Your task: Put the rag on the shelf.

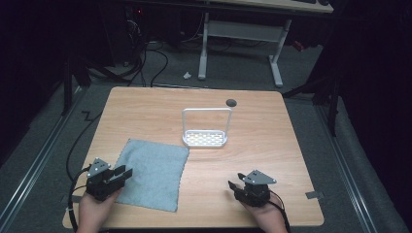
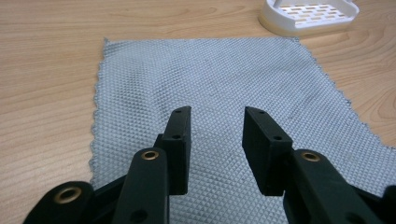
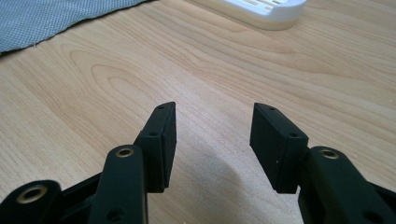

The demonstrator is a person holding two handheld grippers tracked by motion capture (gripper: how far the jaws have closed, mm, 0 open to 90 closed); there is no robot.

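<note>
— Where's the cloth point(image 1: 151, 173)?
— Lower left on the table point(image 1: 272, 145), the left gripper point(image 1: 124, 174) over its left edge.
— And the rack point(image 1: 205, 138)?
— Centre of the frame, upper right of the cloth. The right gripper point(image 1: 234, 184) sits lower right.

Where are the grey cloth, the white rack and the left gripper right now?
grey cloth point(image 1: 153, 172): high view, middle of the flat fabric.
white rack point(image 1: 205, 139): high view, slotted base tray.
left gripper point(image 2: 217, 123): left gripper view, midway between its open fingertips, above the cloth.
</note>
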